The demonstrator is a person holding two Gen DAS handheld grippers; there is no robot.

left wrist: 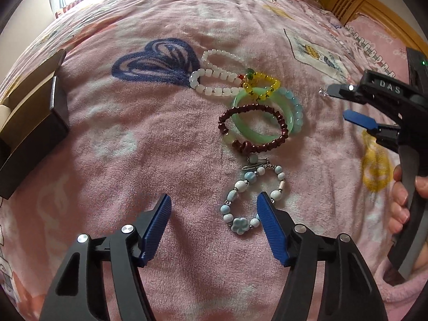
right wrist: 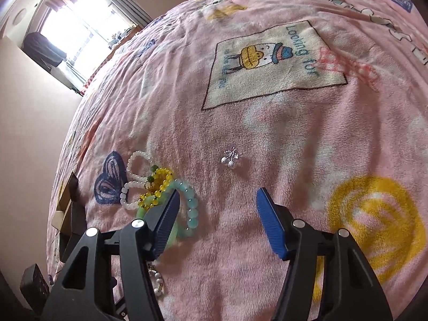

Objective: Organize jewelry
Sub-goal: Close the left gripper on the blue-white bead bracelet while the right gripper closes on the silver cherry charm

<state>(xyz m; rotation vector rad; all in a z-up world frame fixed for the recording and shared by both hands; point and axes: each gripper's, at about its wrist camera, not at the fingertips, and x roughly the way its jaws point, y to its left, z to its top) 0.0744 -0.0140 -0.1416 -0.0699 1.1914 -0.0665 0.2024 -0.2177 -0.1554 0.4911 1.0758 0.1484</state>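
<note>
Pink blanket (left wrist: 133, 139) with a bracelet pile (left wrist: 256, 117) and a box (left wrist: 32, 123).
Left gripper (left wrist: 214, 208) fingers wide by the blue bracelet (left wrist: 251, 195); right gripper (right wrist: 216, 203) wide, near a silver charm (right wrist: 230, 158).

A big bed with a soft pink blanket (right wrist: 267, 123) fills the room ahead of the tongs. Far off to their left, a bright window (right wrist: 77, 32) shines by plain walls (right wrist: 29, 112). A wooden headboard (left wrist: 358, 5) stands far right.
</note>
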